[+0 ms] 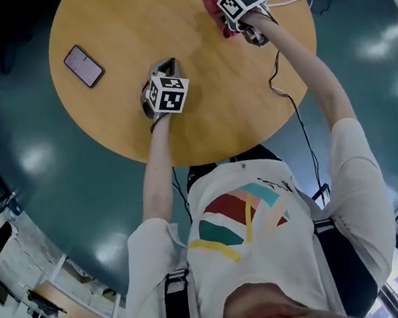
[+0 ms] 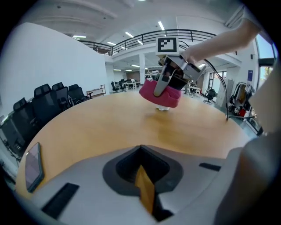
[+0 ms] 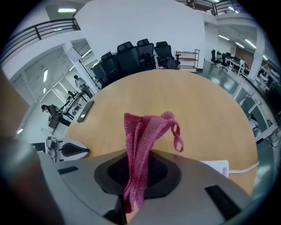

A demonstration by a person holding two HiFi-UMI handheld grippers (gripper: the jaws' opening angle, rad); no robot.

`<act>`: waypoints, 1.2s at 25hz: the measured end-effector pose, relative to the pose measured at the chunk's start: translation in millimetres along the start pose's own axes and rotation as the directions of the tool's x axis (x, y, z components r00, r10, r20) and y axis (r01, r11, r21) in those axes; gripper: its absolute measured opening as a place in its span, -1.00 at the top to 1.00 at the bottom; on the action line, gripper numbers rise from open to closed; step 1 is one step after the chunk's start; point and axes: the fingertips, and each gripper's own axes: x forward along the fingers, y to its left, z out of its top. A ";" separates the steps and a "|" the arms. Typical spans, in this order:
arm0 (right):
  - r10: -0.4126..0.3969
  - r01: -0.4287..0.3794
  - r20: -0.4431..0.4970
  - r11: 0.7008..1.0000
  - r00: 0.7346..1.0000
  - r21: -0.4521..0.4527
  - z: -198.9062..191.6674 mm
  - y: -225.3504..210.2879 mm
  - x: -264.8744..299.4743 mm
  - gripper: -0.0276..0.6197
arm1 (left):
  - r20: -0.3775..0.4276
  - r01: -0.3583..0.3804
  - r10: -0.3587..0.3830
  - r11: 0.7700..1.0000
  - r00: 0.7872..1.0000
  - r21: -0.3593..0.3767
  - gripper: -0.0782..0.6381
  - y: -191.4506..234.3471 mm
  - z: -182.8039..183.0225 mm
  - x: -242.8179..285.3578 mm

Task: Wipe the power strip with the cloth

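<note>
Desk: a round wooden desk (image 1: 201, 118) seen from above, with a dark teal floor (image 1: 35, 183) around it.
Left gripper: the left gripper (image 2: 145, 193) is held low over the desk on the side nearest the person. Its jaws are clenched together with nothing between them, and only a thin tan strip shows in the slot.
Right gripper: the right gripper (image 3: 131, 197) is out at the far right part of the desk, at the end of a stretched arm. Its jaws are clamped on the cloth.
Cloth: the pink cloth (image 3: 142, 145) rises bunched out of the right jaws, and a loose loop at its top curls to the right. In the left gripper view it is a pink wad under that gripper, sitting on a small white piece.
Power strip: the white power strip (image 3: 218, 167) lies flat on the desk right under the right gripper. Only a corner of it shows past the gripper body, and the cloth appears to be down on it.
White cable: a white cable (image 1: 287, 1) runs from the strip off the desk's right edge.
Black cable: a black cable (image 1: 289, 99) runs from the right gripper down over the desk's near edge.
Phone: a phone (image 1: 83, 66) lies flat, screen up, on the far left part of the desk, well apart from both grippers.
Background: black office chairs (image 3: 136, 55) stand beyond the desk.
</note>
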 end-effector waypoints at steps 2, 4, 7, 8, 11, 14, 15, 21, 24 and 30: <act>-0.029 0.029 -0.016 1.000 0.999 -0.006 4.7 1.7 9.0 0.80 | -0.018 0.009 -0.009 1.000 1.000 0.003 0.67 3.2 -4.6 -1.0; -0.065 0.064 -0.036 0.998 0.997 -0.022 9.2 -0.7 15.9 0.79 | -0.040 0.014 -0.013 1.000 0.999 0.017 0.67 4.9 -5.8 0.9; -0.121 0.119 -0.052 0.992 0.991 -0.048 10.2 -7.0 23.1 0.79 | -0.051 0.016 -0.015 0.999 0.999 0.028 0.67 7.3 -7.0 3.0; -0.129 0.127 -0.052 0.991 0.990 -0.048 8.9 -6.9 24.2 0.79 | -0.052 0.023 -0.022 0.999 0.998 0.022 0.67 8.2 -7.5 2.7; -0.132 0.129 -0.052 0.990 0.990 -0.049 2.2 -1.2 21.8 0.80 | -0.061 0.052 -0.053 0.999 0.997 -0.012 0.67 9.7 -7.6 1.4; -0.134 0.129 -0.062 0.988 0.989 -0.080 -11.5 6.2 17.7 0.79 | -0.063 0.055 -0.056 0.998 0.996 -0.017 0.67 9.4 -8.4 0.5; -0.133 0.127 -0.065 0.988 0.989 -0.086 -16.7 7.8 16.9 0.80 | -0.063 0.052 -0.052 0.999 0.997 -0.013 0.67 9.7 -8.9 0.9; -0.122 0.116 -0.080 0.991 0.989 -0.069 -57.5 10.2 5.5 0.79 | -0.061 0.049 -0.050 0.999 0.997 -0.009 0.67 11.0 -8.5 1.2; -0.120 0.113 -0.100 0.991 0.988 -0.074 -84.1 8.9 5.1 0.80 | -0.063 0.048 -0.048 0.999 0.997 -0.013 0.67 9.8 -12.7 2.5; -0.075 0.075 0.010 0.997 0.997 -0.017 -88.1 16.1 -14.9 0.79 | -0.043 0.042 -0.043 0.999 0.998 -0.022 0.67 11.0 -6.6 0.4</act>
